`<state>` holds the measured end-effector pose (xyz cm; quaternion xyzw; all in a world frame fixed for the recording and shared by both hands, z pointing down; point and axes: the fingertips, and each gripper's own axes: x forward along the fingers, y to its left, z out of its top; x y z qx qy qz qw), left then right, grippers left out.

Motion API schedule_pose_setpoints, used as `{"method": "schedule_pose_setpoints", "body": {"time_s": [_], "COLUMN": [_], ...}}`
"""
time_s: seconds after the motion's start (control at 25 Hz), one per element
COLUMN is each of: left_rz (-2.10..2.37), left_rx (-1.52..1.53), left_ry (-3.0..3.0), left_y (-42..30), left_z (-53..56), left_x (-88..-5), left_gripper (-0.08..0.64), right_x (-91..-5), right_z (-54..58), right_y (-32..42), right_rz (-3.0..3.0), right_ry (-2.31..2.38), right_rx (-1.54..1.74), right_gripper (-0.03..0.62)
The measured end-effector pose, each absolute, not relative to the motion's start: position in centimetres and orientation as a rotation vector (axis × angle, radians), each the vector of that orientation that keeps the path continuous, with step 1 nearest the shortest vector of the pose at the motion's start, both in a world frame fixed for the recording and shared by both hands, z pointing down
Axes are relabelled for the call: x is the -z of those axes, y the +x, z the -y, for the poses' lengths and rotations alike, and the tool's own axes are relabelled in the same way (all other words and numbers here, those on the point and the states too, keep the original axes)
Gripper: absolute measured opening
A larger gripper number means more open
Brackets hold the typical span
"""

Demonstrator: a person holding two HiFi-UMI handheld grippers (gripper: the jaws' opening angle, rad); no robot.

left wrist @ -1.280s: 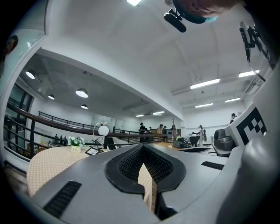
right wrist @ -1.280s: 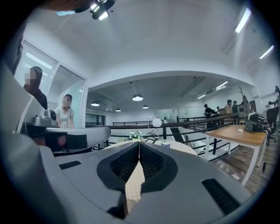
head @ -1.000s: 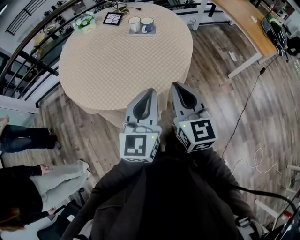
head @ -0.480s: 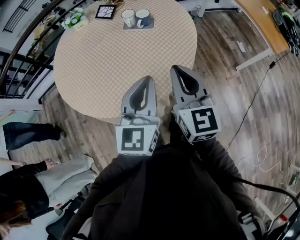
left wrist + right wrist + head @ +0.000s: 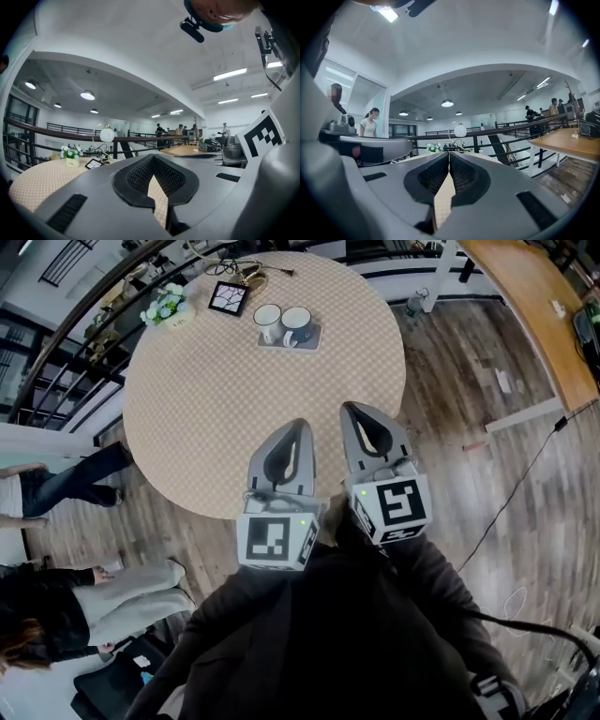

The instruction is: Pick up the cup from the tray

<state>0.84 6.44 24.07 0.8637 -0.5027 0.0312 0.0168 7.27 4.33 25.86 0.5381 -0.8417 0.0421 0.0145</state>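
Note:
Two cups stand side by side on a small grey tray (image 5: pixel 314 337) at the far side of a round table (image 5: pixel 225 399). One is a white cup (image 5: pixel 268 317); the other cup (image 5: pixel 298 322) is white with a dark blue side. My left gripper (image 5: pixel 300 424) and right gripper (image 5: pixel 352 410) hover next to each other over the table's near edge, well short of the tray. Both are shut with nothing in them. In the left gripper view the left gripper (image 5: pixel 152 158) hides the cups; the right gripper (image 5: pixel 449 154) does likewise in its own view.
A framed picture (image 5: pixel 228 297) and a small flower pot (image 5: pixel 167 307) sit left of the tray, with a lamp cable behind. A railing (image 5: pixel 75 324) runs past the table's left. People (image 5: pixel 66 615) are at lower left. A wooden desk (image 5: pixel 539 306) is at right.
The table and tray have shifted in the head view, now lower than half a second ago. Both grippers stay together and shut. A person at left has stepped along.

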Motion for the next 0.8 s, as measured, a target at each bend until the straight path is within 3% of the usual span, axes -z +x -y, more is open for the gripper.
{"method": "schedule_pose_setpoints", "body": {"time_s": [0.8], "left_rz": [1.706], "left_rx": [-0.048], "left_ry": [2.631], "left_y": [0.0], "left_z": [1.7], "left_x": [-22.7], "left_gripper": [0.005], "right_x": [-24.8], "right_z": [5.0], "right_y": [7.3], "right_rz": [2.664], "right_ry": [1.571], "right_rx": [-0.043], "right_gripper": [0.009]}}
